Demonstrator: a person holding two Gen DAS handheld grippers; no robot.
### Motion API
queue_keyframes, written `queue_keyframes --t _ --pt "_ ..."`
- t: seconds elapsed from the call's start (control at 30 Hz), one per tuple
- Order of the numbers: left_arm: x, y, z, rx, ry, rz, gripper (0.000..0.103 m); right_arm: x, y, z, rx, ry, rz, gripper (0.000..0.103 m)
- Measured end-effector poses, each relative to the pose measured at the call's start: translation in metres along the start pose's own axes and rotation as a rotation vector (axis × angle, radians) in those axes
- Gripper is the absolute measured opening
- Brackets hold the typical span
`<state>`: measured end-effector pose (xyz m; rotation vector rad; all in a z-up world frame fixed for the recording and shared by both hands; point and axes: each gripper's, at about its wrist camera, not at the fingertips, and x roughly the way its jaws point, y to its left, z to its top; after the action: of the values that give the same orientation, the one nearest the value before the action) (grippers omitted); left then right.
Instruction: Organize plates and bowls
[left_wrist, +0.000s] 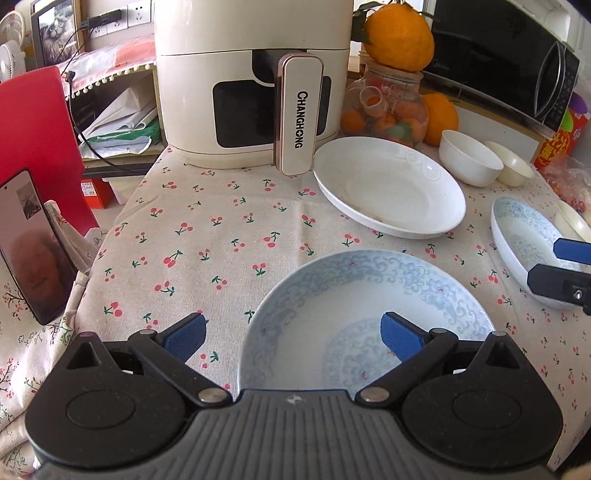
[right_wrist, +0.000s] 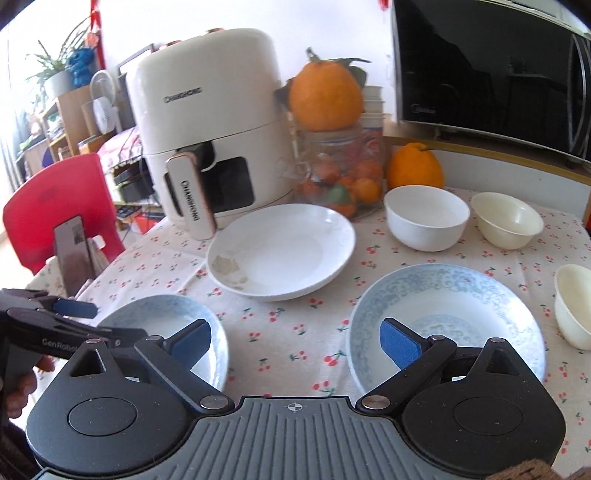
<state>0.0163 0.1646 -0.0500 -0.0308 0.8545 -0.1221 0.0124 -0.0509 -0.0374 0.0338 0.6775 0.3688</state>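
Two blue-patterned plates lie on the cherry-print tablecloth. My left gripper (left_wrist: 291, 338) is open over the left edge of one blue plate (left_wrist: 351, 295); that plate also shows in the right wrist view (right_wrist: 147, 314). My right gripper (right_wrist: 295, 341) is open, its right finger over the other blue plate (right_wrist: 461, 295), which also shows in the left wrist view (left_wrist: 517, 229). A large white plate (left_wrist: 388, 184) (right_wrist: 280, 251) lies behind them. A white bowl (right_wrist: 424, 216) and two cream bowls (right_wrist: 506, 218) (right_wrist: 574, 310) stand at the right.
A white air fryer (left_wrist: 251, 81) stands at the table's back with its handle out. A glass jar of fruit (right_wrist: 340, 173), big oranges (right_wrist: 325, 96) and a black microwave (right_wrist: 498, 66) are behind the bowls. A phone (left_wrist: 33, 243) leans at the left edge by a red chair (left_wrist: 33, 133).
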Motion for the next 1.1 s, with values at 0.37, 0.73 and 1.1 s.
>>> queue_keyframes --t 0.37,0.73,1.1 --pt "0.001 0.023 -0.015 -0.013 0.007 -0.139 0.064 0.017 0.038 -0.034 -0.112 0.086 0.173 0.099" --pt "0.004 0.039 -0.019 -0.086 0.059 -0.141 0.028 0.022 0.036 -0.040 -0.041 0.149 0.224 0.096" --pt "0.005 0.042 -0.017 -0.125 0.070 -0.148 0.015 0.027 0.034 -0.044 -0.016 0.199 0.232 0.028"
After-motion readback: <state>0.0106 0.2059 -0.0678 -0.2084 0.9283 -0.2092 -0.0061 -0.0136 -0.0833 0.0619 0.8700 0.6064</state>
